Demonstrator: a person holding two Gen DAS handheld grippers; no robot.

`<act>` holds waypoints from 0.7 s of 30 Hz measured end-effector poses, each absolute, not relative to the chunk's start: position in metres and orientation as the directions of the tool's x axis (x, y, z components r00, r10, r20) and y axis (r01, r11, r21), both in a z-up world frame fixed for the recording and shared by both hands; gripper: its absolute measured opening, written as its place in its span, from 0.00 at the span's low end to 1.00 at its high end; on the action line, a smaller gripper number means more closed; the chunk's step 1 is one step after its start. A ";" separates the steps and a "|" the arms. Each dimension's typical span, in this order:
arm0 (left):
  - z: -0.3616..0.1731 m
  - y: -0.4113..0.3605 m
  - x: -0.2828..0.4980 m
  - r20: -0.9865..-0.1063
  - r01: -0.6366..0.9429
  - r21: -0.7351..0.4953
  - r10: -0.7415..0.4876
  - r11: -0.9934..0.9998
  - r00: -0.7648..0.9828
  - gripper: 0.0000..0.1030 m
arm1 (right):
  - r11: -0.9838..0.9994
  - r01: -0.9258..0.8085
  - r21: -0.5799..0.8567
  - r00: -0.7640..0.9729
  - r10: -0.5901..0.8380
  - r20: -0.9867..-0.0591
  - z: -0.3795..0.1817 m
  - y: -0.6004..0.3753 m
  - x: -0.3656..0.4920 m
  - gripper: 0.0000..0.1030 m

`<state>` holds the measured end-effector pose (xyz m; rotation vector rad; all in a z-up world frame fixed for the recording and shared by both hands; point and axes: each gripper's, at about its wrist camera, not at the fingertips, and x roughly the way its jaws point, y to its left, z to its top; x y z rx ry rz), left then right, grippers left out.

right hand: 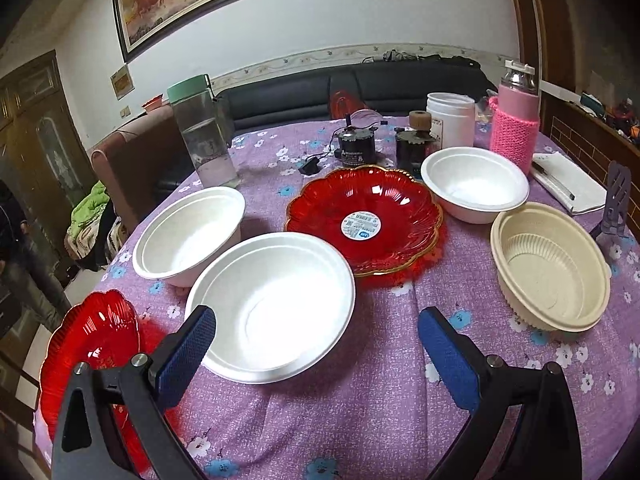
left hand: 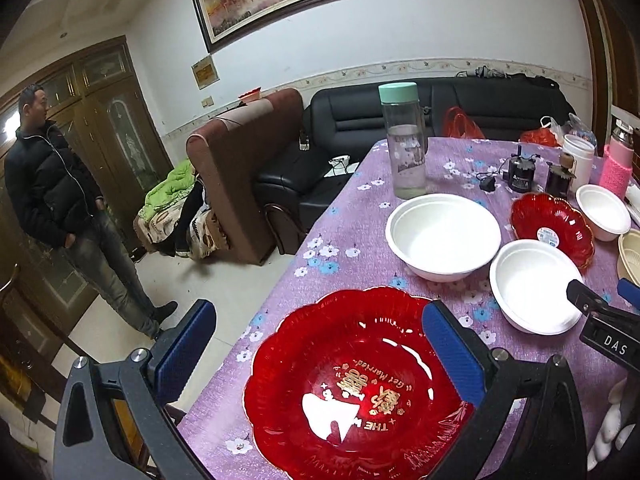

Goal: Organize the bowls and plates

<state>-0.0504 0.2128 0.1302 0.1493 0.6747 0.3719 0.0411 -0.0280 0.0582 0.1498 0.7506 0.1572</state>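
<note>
Left gripper (left hand: 320, 344) wide open, empty, over red plate (left hand: 352, 392) lower center; right gripper (right hand: 316, 344) wide open, empty, near white bowl (right hand: 272, 304) center frame.

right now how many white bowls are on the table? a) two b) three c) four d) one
b: the right wrist view shows three white bowls on the purple cloth, one at the left, one nearest the camera and one at the back right; the ribbed bowl is beige, not white.
</note>
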 end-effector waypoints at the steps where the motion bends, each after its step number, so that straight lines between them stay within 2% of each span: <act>1: 0.130 0.213 -0.050 -0.585 -0.285 0.252 0.380 0.925 0.716 1.00 | 0.977 -0.090 0.191 0.719 0.196 -0.667 0.058 -0.028 0.042 1.00; 6: 0.129 0.215 -0.044 -0.622 -0.255 0.211 0.331 0.944 0.710 1.00 | 0.979 -0.097 0.179 0.720 0.193 -0.666 0.059 -0.029 0.043 1.00; 13: 0.144 0.225 -0.030 -0.685 -0.171 0.031 0.145 0.985 0.714 1.00 | 0.975 -0.061 0.211 0.745 0.186 -0.641 0.084 -0.066 0.061 1.00; 18: 0.173 0.226 0.000 -0.672 -0.116 -0.082 0.031 0.990 0.739 1.00 | 0.972 0.002 0.234 0.737 0.157 -0.658 0.104 -0.107 0.089 0.99; 21: 0.182 0.219 0.026 -0.670 -0.073 -0.125 -0.029 0.990 0.742 1.00 | 0.961 0.004 0.278 0.711 0.193 -0.677 0.107 -0.119 0.100 0.99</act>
